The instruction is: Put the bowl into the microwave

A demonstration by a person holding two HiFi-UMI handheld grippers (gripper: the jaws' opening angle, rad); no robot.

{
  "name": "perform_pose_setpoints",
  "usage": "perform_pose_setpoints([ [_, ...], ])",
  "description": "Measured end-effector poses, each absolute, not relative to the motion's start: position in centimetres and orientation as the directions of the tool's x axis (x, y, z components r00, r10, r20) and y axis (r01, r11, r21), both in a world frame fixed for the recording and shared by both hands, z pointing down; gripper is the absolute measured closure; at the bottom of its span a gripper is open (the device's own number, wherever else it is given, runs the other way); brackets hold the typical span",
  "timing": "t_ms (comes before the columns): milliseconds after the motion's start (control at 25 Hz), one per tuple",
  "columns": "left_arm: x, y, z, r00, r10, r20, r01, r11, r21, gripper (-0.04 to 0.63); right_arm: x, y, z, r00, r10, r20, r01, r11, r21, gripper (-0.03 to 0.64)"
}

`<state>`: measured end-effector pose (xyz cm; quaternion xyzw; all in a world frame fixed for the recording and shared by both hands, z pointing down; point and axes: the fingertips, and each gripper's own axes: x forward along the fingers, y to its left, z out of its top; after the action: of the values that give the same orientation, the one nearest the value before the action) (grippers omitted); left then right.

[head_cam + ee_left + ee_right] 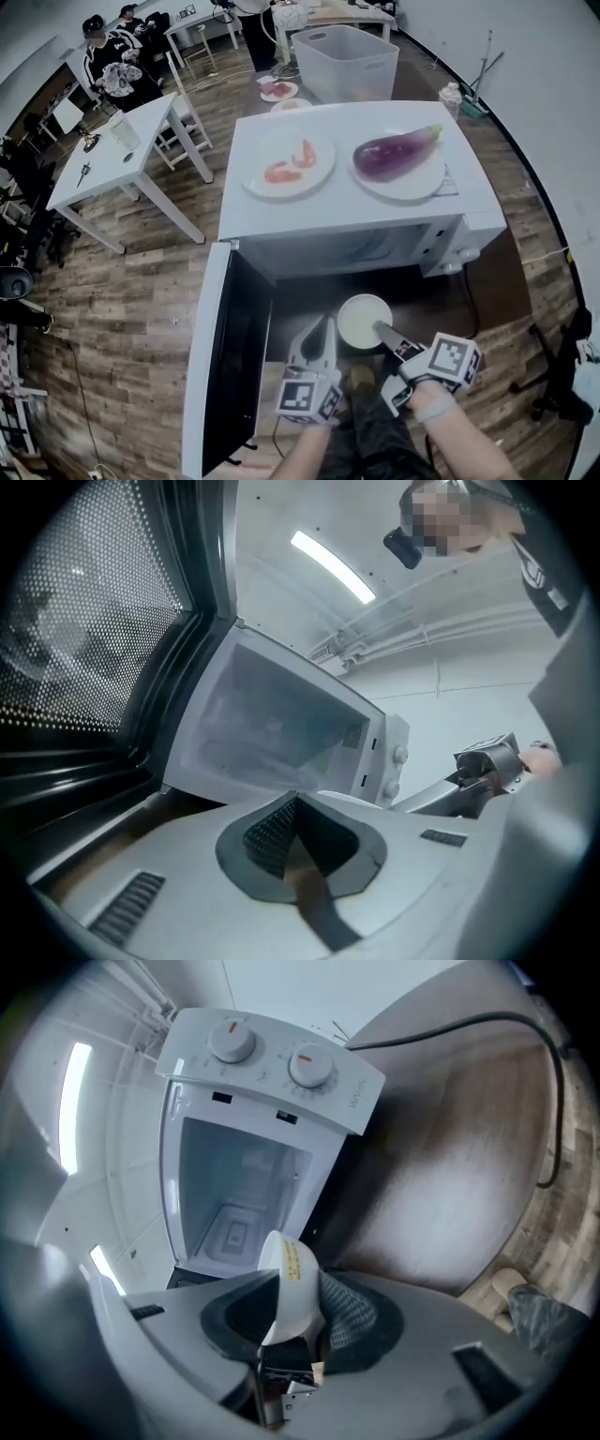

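Observation:
A white microwave stands on a dark table, its door swung wide open to the left. Just before the opening hangs a white bowl, and my right gripper is shut on its rim from the right. In the right gripper view the bowl stands on edge between the pads of the right gripper, with the empty cavity beyond it. My left gripper is left of the bowl, shut and holding nothing, pointing at the microwave.
Two plates rest on the microwave's top, one with an eggplant, one with red pieces. A white bin stands behind. White tables and seated people are at far left. A black cable runs over the table.

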<state>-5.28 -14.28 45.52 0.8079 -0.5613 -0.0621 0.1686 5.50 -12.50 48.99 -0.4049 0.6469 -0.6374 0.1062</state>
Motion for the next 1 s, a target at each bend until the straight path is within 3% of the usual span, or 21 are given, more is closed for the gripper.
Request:
perform_pose_setpoints([
  [1000, -6.4, -18.5, 44.6, 0.322, -0.945, 0.065, -0.888, -0.278, 0.366, 0.597, 3.6, -19.6, 47.1, -0.604, -0.721, 0.339, -0.394, -0.1, -0.914, 0.488],
])
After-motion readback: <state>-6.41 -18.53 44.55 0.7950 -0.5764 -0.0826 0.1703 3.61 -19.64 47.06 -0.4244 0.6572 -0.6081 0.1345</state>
